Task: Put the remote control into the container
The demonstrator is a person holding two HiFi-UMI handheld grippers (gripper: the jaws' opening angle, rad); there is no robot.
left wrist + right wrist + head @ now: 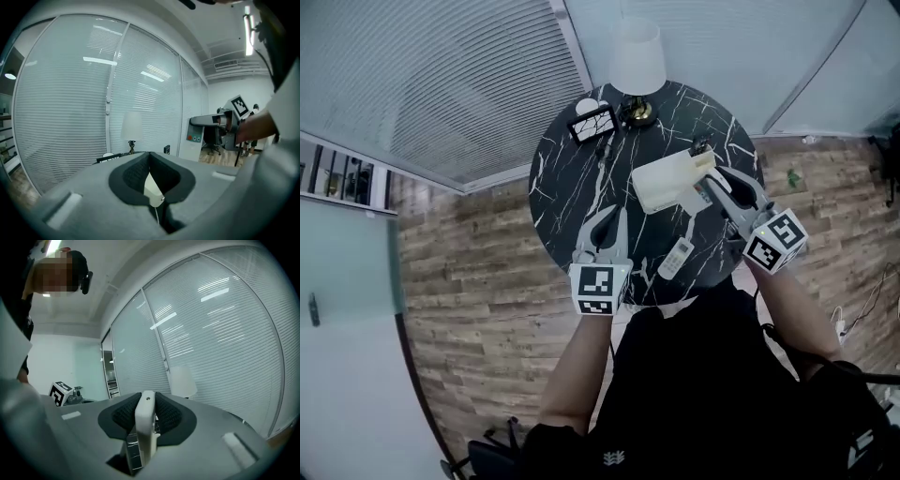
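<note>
Black cloth of the person's top (694, 375) fills the near side, with both arms reaching out over a round table (558, 187). The table top is black stone with thin white cracks in it, smooth and shiny.

Near the table's front edge, the left gripper (607, 225) is up off the table, its fingers pressed together with nothing in them. The right gripper (717, 183) is by the table's right edge. Its fingers are partly apart and squeeze a thin white remote control (145, 427), which stands on its edge between the dark bumpy pads. It is held just beside the near right corner of the container (661, 183), a plain white box shaped like a brick, near the middle of the table.

A second remote (677, 258), white and long, lies flat by the front edge, between the two grippers. A small dark thing (703, 148) sits at the box's far corner; I cannot tell what it is. At the far edge stand a lamp (636, 56) with a white shade and a black frame (592, 124). A wood plank floor (469, 272) lies around the table, and walls with striped blinds (441, 75) stand past it.
</note>
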